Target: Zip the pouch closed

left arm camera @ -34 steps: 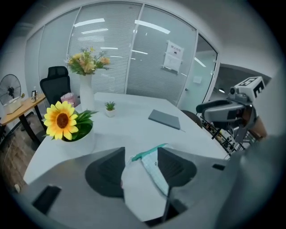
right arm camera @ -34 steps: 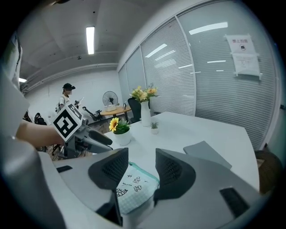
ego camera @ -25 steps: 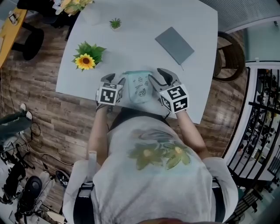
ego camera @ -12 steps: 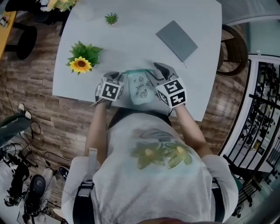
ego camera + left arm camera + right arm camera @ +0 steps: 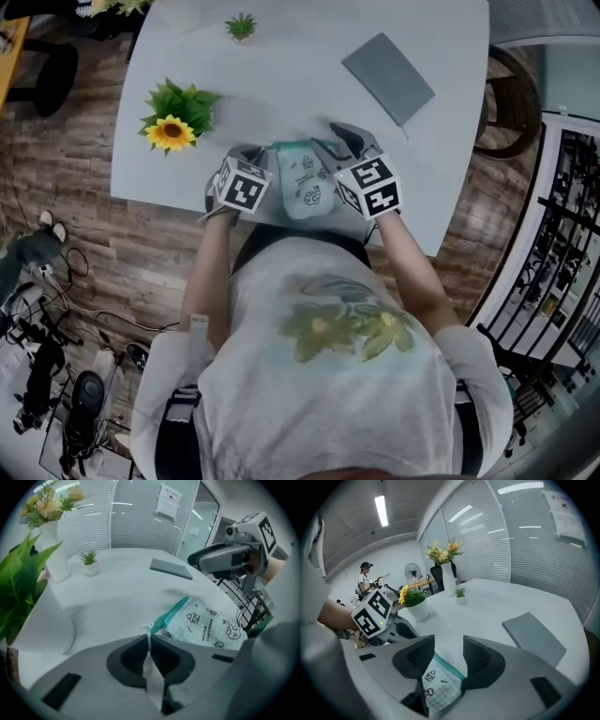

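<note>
The mint checked pouch (image 5: 305,183) lies on the pale table (image 5: 281,84) at its near edge, right in front of the person, with a gripper at each end. From the head view the left gripper (image 5: 253,157) sits at the pouch's left end and the right gripper (image 5: 333,148) at its right end, but the marker cubes cover the jaws. The left gripper view fills that in: its jaws are closing, nearly pressed together, pinching a pale strip of the pouch's end between the pads, with the small zipper pull (image 5: 149,626) just beyond the tips at the end of the teal zipper band. The right gripper view shows its jaws spread, with the pouch's other end and teal edge lying between them and the pads not squeezing it. Farther left on the table stands a potted sunflower (image 5: 172,131), a small green plant (image 5: 241,26) sits at the far side, and a grey notebook (image 5: 389,78) lies far right. Only the gripper views show the tall white vase of flowers (image 5: 447,573) at the far edge, and only the right one a person (image 5: 365,581) in the room beyond.
</note>
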{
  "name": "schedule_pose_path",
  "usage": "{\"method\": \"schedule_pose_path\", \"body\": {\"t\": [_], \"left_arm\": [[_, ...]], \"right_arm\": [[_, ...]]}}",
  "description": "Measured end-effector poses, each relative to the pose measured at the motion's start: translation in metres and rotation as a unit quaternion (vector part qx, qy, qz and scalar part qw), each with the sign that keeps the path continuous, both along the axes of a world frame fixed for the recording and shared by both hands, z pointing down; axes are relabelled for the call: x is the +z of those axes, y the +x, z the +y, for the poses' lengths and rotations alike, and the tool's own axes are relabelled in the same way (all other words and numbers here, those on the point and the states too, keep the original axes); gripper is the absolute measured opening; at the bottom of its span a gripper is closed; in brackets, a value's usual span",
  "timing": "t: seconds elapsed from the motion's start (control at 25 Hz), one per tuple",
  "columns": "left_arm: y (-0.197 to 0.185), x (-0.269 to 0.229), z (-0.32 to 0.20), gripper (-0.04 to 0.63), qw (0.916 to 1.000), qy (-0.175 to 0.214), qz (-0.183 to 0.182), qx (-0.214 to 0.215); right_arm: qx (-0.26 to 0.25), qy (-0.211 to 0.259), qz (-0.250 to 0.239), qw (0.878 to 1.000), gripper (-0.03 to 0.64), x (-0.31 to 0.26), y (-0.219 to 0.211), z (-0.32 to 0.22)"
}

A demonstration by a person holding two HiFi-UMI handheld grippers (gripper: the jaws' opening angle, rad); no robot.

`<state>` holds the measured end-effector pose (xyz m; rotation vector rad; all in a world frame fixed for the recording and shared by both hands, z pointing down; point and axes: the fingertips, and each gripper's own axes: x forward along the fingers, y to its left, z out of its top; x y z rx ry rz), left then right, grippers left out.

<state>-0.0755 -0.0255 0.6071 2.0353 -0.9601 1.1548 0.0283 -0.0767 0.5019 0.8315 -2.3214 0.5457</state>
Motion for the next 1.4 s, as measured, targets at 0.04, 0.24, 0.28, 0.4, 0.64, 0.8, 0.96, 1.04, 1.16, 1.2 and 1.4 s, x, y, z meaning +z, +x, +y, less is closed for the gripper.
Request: {"method": "schedule_pose_path", "body": {"t": [0.04, 0.24, 0.28, 0.4, 0.64, 0.8, 0.96, 1.04, 1.16, 1.2, 1.4], "left_arm": [[0.0, -0.002, -0.001, 0.023, 1.0, 0.004, -0.002, 0.003], [0.004, -0.01, -0.009, 0.023, 0.9995, 0.018, -0.011, 0.023], [0.004, -0.01, -0.01, 0.023, 0.9992, 0.02, -0.015, 0.03], [0.005, -0.01, -0.013, 0.023, 0.998, 0.022, -0.026, 0.053], [0.004, -0.007, -0.016, 0.023, 0.9969, 0.015, -0.026, 0.073], [0.004, -0.006, -0.016, 0.023, 0.9966, 0.011, -0.028, 0.077], [0.004, -0.004, -0.015, 0.023, 0.9963, 0.007, -0.029, 0.081], [0.004, -0.002, -0.015, 0.023, 0.9962, 0.005, -0.028, 0.082], [0.003, 0.0, -0.017, 0.023, 0.9962, 0.002, -0.026, 0.083], [0.002, 0.001, -0.018, 0.023, 0.9963, 0.002, -0.025, 0.082], [0.003, 0.0, -0.019, 0.023, 0.9965, -0.002, -0.018, 0.082]], "right_arm": [[-0.001, -0.001, 0.0, 1.0, 0.183, 0.001, 0.0, 0.0], [-0.019, -0.004, 0.004, 1.0, 0.183, 0.006, -0.004, -0.004], [-0.029, -0.001, 0.007, 1.0, 0.183, 0.007, -0.006, -0.005], [-0.073, 0.011, 0.023, 0.997, 0.183, 0.013, -0.014, -0.012], [-0.179, 0.016, 0.038, 0.983, 0.183, 0.032, -0.036, -0.022], [-0.256, 0.021, 0.062, 0.964, 0.183, 0.046, -0.049, -0.023], [-0.343, 0.041, 0.083, 0.935, 0.183, 0.055, -0.064, -0.02], [-0.378, 0.044, 0.092, 0.92, 0.183, 0.061, -0.071, -0.016], [-0.42, 0.051, 0.104, 0.9, 0.183, 0.07, -0.081, -0.012], [-0.435, 0.054, 0.108, 0.892, 0.183, 0.072, -0.084, -0.01], [-0.522, 0.087, 0.135, 0.838, 0.183, 0.081, -0.094, 0.001]]}}
